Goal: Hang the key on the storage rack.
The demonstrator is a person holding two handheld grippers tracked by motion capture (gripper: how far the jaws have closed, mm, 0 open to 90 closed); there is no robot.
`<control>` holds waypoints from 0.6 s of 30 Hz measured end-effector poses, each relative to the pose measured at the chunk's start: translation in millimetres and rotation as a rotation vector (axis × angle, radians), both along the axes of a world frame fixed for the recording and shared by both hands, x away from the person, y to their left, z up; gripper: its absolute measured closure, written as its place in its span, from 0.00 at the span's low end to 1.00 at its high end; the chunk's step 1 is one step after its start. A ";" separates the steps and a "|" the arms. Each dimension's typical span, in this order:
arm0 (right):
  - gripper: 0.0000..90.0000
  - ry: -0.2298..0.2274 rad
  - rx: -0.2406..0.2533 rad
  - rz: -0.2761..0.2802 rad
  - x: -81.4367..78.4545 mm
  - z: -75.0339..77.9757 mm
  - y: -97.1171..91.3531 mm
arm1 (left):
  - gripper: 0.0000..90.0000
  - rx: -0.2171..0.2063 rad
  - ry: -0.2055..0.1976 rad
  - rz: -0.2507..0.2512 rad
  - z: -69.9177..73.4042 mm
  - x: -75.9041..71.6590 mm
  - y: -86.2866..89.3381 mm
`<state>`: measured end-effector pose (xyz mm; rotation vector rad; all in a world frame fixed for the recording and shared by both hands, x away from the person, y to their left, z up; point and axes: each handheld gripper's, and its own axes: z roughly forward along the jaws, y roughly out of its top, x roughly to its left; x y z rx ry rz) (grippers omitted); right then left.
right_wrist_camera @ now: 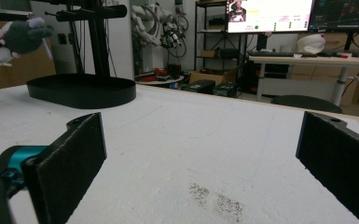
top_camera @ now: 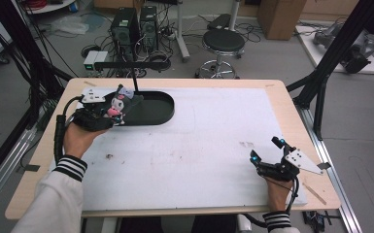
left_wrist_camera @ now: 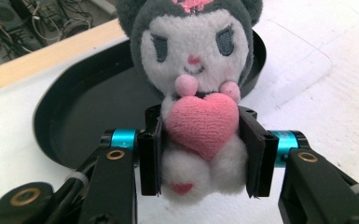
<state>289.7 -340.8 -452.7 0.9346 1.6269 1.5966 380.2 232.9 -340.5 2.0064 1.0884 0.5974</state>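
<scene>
A grey-and-white plush toy (left_wrist_camera: 193,60) hugging a pink heart sits squeezed between the pads of my left gripper (left_wrist_camera: 201,151), which is shut on its body. In the high view that left gripper (top_camera: 110,112) holds the plush toy (top_camera: 119,103) in the air at the left end of a black oval tray (top_camera: 160,109). The tray (left_wrist_camera: 74,116) lies just behind the toy in the left gripper view. My right gripper (top_camera: 267,149) rests near the table's front right, jaws wide apart and bare. In the right gripper view the right gripper (right_wrist_camera: 200,154) faces the tray (right_wrist_camera: 81,91), with the plush toy (right_wrist_camera: 14,39) high at the left.
A white mat (top_camera: 199,141) covers most of the wooden table (top_camera: 291,111). A black stand post (top_camera: 133,77) rises behind the tray. A dark smudge (right_wrist_camera: 214,198) marks the mat ahead of the right gripper. Behind the table are a stool (top_camera: 222,46) and computer towers (top_camera: 136,26).
</scene>
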 end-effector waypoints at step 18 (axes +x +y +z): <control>0.01 0.004 0.008 -0.002 -0.1 0.0 -0.1 | 0.63 -0.035 -0.104 0.084 45.1 12.9 15.7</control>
